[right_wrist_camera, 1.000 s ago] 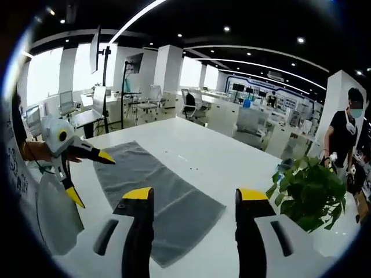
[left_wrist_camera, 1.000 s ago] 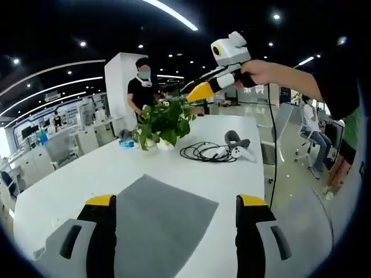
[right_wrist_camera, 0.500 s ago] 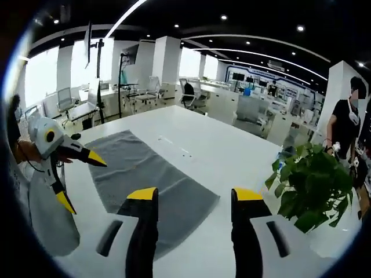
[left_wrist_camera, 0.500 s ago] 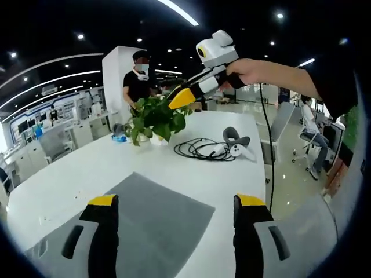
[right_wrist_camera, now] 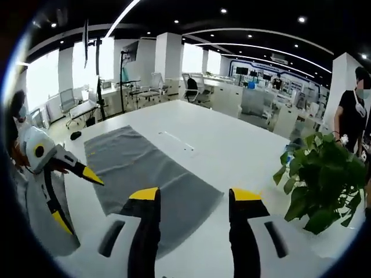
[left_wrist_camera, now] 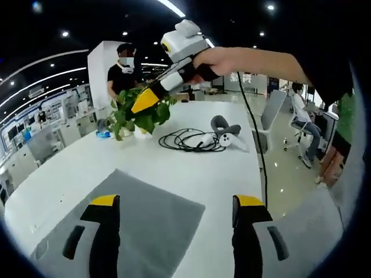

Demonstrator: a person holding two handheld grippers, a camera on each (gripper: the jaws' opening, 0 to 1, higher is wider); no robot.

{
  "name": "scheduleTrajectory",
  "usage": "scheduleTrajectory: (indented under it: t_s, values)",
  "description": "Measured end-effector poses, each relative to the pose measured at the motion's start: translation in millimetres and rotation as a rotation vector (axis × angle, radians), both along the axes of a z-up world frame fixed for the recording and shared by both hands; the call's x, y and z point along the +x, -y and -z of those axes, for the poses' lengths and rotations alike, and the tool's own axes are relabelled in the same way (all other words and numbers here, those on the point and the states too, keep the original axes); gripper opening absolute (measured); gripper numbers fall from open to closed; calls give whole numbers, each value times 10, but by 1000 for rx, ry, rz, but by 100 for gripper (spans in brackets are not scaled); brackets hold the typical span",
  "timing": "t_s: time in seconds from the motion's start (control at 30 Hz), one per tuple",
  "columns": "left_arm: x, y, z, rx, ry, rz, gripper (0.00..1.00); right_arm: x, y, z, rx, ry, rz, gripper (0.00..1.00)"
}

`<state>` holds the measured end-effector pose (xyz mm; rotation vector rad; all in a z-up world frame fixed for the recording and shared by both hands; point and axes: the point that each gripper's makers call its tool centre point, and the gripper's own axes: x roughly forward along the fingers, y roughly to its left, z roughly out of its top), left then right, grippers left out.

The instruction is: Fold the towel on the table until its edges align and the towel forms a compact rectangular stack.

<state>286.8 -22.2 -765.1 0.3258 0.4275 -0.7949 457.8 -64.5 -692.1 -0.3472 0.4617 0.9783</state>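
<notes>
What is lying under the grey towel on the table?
The grey towel lies flat, directly on the white table. No bump shows, so probably nothing sits under it, though the covered tabletop cannot be seen.

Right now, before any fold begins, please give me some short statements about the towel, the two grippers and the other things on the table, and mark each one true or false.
1. The grey towel lies spread flat on the white table. True.
2. The left gripper is shut on a towel corner. False: its jaws stand open above the towel and hold nothing.
3. A potted plant stands on the table beyond the towel. True.
4. The black cable lies on top of the towel. False: it lies coiled on the bare table, apart from the towel.
5. The right gripper is open. True.
</notes>
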Motion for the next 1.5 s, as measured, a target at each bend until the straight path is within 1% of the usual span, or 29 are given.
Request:
scheduleTrajectory:
  t_s: [0.03, 0.1, 0.17, 0.23, 0.3, 0.37, 0.47, 0.53, 0.57, 0.63, 0.73, 0.77, 0.8, 0.83, 0.87, 1.0, 1.1, 1.17, 1.23, 1.3, 1.37, 1.43, 1.5]
  values:
    - [-11, 27, 33, 7, 1, 7, 81, 9, -2, 20, -3, -3, -1, 45]
    - [-37, 86, 102, 23, -1, 24, 80, 45, -25, 116, -13, -18, -6, 45]
    - [-30, 122, 142, 42, 5, 15, 80, 70, -49, 181, -16, -31, -10, 45]
    - [-27, 160, 169, 55, 12, 26, 80, 83, -71, 221, -16, -46, -8, 45]
    - [0, 205, 193, 53, 13, 33, 79, 118, -114, 242, -18, -30, -20, 44]
    - [28, 262, 212, 45, 13, 45, 76, 152, -136, 267, -11, -38, -19, 44]
    - [66, 335, 272, 53, 8, 61, 75, 218, -175, 321, -13, -41, -24, 44]
    - [91, 367, 322, 59, 7, 65, 74, 266, -185, 338, -12, -33, -14, 39]
    - [103, 385, 356, 60, -1, 68, 73, 307, -203, 349, -3, -29, -4, 37]
    - [112, 423, 424, 60, -16, 82, 71, 355, -244, 406, 3, -38, -1, 38]
    - [132, 468, 532, 65, -16, 94, 66, 387, -278, 536, -21, -52, -7, 39]
    - [139, 485, 564, 61, -13, 98, 61, 388, -287, 566, -25, -54, -11, 39]
    - [131, 519, 601, 33, -34, 94, 58, 393, -293, 605, -31, -49, -13, 38]
    - [134, 573, 609, -16, -42, 88, 56, 405, -292, 628, -38, -35, -14, 36]
    - [116, 600, 635, -30, -58, 97, 56, 409, -291, 649, -44, -29, -17, 34]
    - [142, 625, 794, 12, -64, 114, 56, 475, -280, 788, -57, -46, -9, 36]
    - [169, 651, 899, 20, -60, 145, 55, 539, -274, 887, -73, -59, -1, 35]
    - [187, 605, 1031, 43, -94, 128, 53, 568, -275, 933, -76, -70, 5, 33]
    - [180, 603, 1100, 46, -109, 133, 52, 603, -281, 971, -74, -75, 8, 33]
    - [160, 629, 1141, 51, -113, 149, 49, 642, -297, 1046, -73, -92, 15, 33]
    - [117, 686, 1190, 59, -132, 185, 43, 666, -310, 1116, -79, -100, 17, 33]
    - [108, 729, 1221, 55, -141, 188, 38, 702, -312, 1189, -80, -102, 23, 32]
    - [112, 759, 1245, 54, -148, 185, 38, 722, -296, 1265, -83, -122, 37, 31]
